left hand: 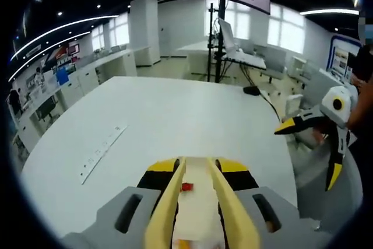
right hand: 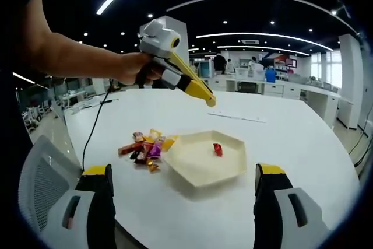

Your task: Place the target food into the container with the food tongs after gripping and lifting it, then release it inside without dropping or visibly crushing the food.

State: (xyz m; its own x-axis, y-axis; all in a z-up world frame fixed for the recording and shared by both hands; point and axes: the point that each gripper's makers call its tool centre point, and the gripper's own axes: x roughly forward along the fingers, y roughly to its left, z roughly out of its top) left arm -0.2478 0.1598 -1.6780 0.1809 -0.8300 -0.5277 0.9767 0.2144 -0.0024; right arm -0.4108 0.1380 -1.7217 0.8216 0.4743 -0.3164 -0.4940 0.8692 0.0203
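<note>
A cream hexagonal tray (right hand: pixel 195 164) sits on the white table, with one red wrapped candy (right hand: pixel 217 149) lying inside it towards the far right. A pile of several wrapped candies (right hand: pixel 145 147) lies against the tray's left side. My left gripper (right hand: pixel 210 101), held in a hand, hovers above the tray and points down at it. In the left gripper view its yellow jaws (left hand: pixel 198 164) stand slightly apart with nothing between them, and the tray (left hand: pixel 198 208) and red candy (left hand: pixel 187 186) lie below. My right gripper (right hand: pixel 183 170) is open wide in front of the tray, also seen as right gripper (left hand: pixel 306 155).
A long white strip (right hand: pixel 236 116) lies on the table beyond the tray, also seen as strip (left hand: pixel 102 153). A black cable (right hand: pixel 93 126) runs off the table's left edge. A grey mesh chair (right hand: pixel 41 188) stands near me. A black object (left hand: pixel 252 90) sits at the far table edge.
</note>
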